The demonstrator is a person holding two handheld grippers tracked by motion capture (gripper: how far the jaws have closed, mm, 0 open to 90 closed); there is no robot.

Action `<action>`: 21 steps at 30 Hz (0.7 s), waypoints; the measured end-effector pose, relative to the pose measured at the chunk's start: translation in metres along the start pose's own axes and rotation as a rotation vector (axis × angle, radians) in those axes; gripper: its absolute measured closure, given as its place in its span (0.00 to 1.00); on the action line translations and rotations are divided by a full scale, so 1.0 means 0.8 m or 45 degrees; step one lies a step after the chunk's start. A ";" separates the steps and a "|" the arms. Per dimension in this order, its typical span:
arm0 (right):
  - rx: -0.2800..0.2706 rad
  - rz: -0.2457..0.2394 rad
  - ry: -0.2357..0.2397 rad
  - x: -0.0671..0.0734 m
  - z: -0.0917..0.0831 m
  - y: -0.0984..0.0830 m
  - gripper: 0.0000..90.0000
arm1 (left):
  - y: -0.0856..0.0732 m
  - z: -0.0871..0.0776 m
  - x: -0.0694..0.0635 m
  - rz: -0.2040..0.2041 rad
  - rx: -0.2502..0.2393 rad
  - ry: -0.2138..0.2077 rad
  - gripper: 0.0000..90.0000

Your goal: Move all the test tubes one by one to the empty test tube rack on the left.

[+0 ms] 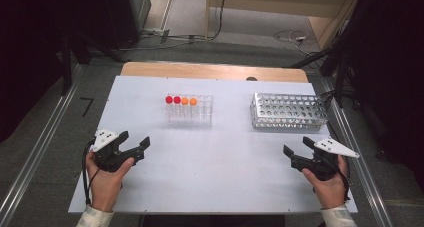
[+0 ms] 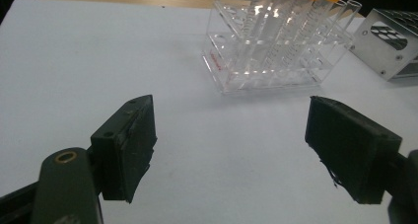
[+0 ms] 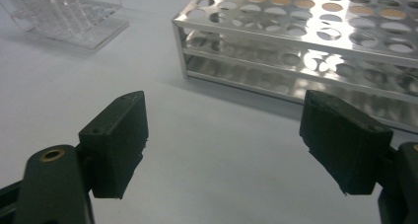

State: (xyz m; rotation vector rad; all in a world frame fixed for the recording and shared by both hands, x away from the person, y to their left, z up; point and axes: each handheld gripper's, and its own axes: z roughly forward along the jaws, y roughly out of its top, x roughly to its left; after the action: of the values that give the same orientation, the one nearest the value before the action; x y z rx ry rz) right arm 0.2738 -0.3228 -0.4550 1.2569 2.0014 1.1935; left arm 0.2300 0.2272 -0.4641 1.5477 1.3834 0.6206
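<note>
Right now my left gripper (image 1: pixel 134 141) and right gripper (image 1: pixel 296 145) hang wide open and empty; next, I'd say, reach for a red-capped glass tube (image 1: pixel 169 100) in the clear plastic rack (image 1: pixel 190 118).

no readable text, labels or numbers

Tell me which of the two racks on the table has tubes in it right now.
The clear plastic rack, nearer the left gripper, holds four capped tubes, two red and two orange. The perforated metal rack stands empty.
</note>
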 end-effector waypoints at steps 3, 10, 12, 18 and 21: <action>-0.008 0.020 -0.034 -0.011 -0.011 -0.005 0.19 | -0.005 -0.004 0.007 -0.008 0.011 0.024 0.23; 0.006 0.062 -0.153 -0.041 -0.027 -0.023 0.19 | -0.013 -0.011 0.023 -0.031 0.025 0.068 0.23; 0.026 0.083 -0.178 -0.050 -0.029 -0.031 0.19 | -0.016 -0.013 0.027 -0.035 0.028 0.078 0.23; 0.056 0.139 -0.225 -0.065 -0.036 -0.047 0.19 | -0.025 -0.013 0.036 -0.044 0.058 0.115 0.22; 0.078 0.119 -0.239 -0.065 -0.033 -0.050 0.19 | -0.030 -0.010 0.040 -0.043 0.088 0.129 0.21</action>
State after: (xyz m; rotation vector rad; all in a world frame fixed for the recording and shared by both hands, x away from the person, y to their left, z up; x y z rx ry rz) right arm 0.2587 -0.3880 -0.4788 1.4504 1.8728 1.0214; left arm 0.2196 0.2583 -0.4882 1.5624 1.5181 0.6447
